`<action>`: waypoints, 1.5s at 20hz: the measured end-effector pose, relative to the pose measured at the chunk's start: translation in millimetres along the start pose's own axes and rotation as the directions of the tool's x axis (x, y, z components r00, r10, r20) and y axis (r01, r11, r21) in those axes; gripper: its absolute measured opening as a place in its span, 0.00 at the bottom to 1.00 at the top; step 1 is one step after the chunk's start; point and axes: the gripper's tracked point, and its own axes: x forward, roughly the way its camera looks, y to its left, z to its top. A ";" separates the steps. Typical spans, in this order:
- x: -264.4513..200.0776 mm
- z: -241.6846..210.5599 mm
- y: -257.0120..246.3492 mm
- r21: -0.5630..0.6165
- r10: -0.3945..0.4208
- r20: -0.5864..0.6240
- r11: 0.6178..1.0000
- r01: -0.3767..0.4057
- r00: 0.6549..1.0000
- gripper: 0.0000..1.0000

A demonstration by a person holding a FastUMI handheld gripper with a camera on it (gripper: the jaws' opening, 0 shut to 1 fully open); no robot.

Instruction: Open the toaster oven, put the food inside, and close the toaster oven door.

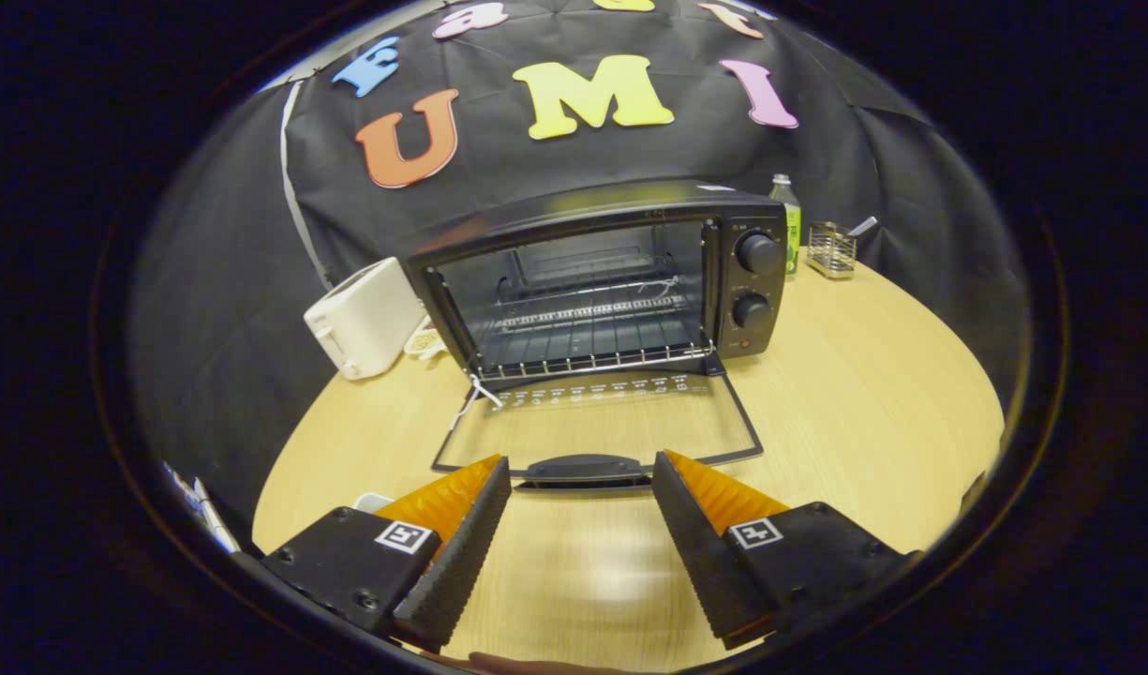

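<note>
Glass and thin metal, the door [597,427] lies flat open on the worktop [864,394]: light, stiff, fragile. My tongs [581,487] stand wide and empty; I would grip its black handle [583,469] mid-bar.

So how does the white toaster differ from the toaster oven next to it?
The toaster is white and closed-bodied; the toaster oven is black with its glass door folded down flat on the table, showing a bare wire rack. The toaster is the smaller and lower of the two. The oven has two round knobs; the toaster shows a side lever. Both stand on the table, beyond the open jaws of the gripper.
</note>
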 end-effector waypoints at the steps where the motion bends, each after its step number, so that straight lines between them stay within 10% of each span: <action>1: -6.0 0.0 8.0 0.009 0.036 -0.010 0.999 -0.036 0.999 1.00; 11: -32.5 -50.9 97.2 0.104 0.419 -0.249 0.908 -0.406 0.873 0.98; 30: -46.4 -74.3 121.6 0.364 0.523 -0.408 0.845 -0.393 0.748 0.42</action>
